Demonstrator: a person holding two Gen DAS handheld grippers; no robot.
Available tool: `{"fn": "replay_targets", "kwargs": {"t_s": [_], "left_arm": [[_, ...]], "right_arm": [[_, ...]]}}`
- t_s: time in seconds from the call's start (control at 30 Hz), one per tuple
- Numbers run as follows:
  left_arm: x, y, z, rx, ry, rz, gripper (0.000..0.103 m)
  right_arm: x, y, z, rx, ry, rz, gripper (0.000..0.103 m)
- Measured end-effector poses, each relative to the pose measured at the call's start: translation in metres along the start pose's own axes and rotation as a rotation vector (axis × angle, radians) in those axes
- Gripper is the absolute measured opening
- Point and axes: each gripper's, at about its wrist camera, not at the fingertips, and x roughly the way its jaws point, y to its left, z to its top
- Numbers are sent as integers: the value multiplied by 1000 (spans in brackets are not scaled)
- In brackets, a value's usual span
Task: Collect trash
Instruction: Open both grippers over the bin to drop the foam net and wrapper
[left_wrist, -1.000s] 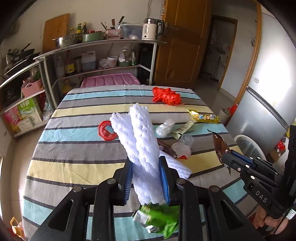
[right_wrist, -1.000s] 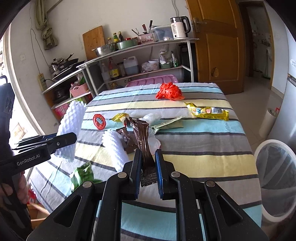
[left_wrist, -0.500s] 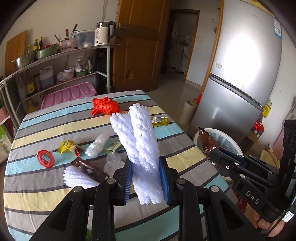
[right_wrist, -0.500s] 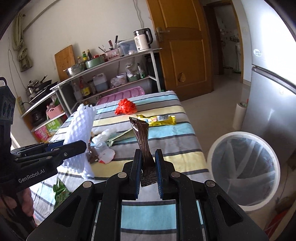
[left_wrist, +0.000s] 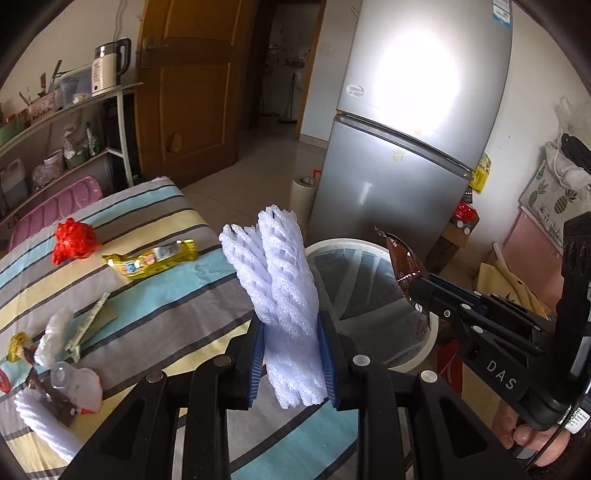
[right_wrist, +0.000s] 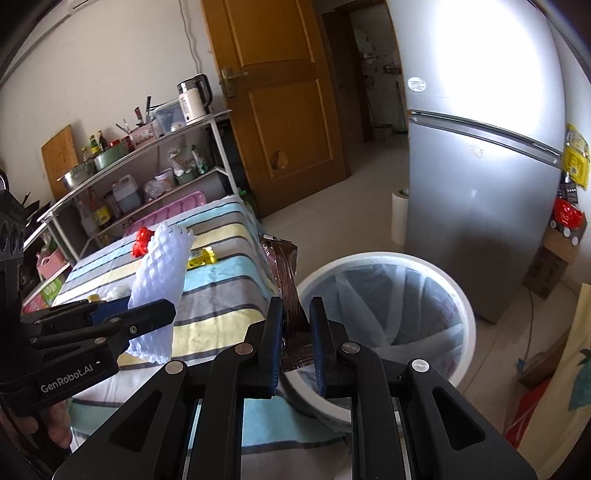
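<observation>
My left gripper (left_wrist: 291, 358) is shut on white foam fruit netting (left_wrist: 280, 291), which stands up between its blue pads near the table's right edge. In the right wrist view the same foam netting (right_wrist: 159, 284) shows at the left. My right gripper (right_wrist: 295, 347) is shut on a brown foil wrapper (right_wrist: 286, 288), held upright just left of the white trash bin (right_wrist: 461, 302). The brown wrapper (left_wrist: 402, 266) hangs over the bin (left_wrist: 332, 247) in the left wrist view. A clear liner lines the bin.
On the striped tablecloth (left_wrist: 166, 295) lie a red net bundle (left_wrist: 72, 243), a yellow snack wrapper (left_wrist: 151, 258), another foam net (left_wrist: 40, 428) and several small scraps. A silver fridge (left_wrist: 406, 147) stands behind the bin, a wooden door (right_wrist: 280, 103) and metal shelves (right_wrist: 140, 173) farther back.
Both grippers have swung right from over the table toward the bin, each keeping its load. The bin has come into full view under the brown wrapper.
</observation>
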Motion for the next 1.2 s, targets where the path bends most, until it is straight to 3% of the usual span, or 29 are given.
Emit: {"fn": "replay_targets", "kwargs": {"t_s": [0.37, 0.77, 0.87, 1.0, 1.07, 1.2], "left_arm": [[60, -52, 10, 74, 91, -71, 28], [114, -64, 10, 67, 183, -50, 29], [116, -65, 11, 73, 189, -62, 31], [120, -65, 9, 51, 202, -56, 49], [117, -61, 9, 39, 200, -53, 51], [102, -57, 11, 30, 165, -44, 51]], "right_arm": [[20, -56, -6, 43, 63, -109, 15], [54, -89, -17, 82, 145, -165, 15], [58, -94, -18, 90, 157, -178, 16], [57, -96, -19, 89, 152, -204, 22], [55, -97, -21, 96, 147, -205, 33], [50, -94, -22, 99, 132, -198, 34]]}}
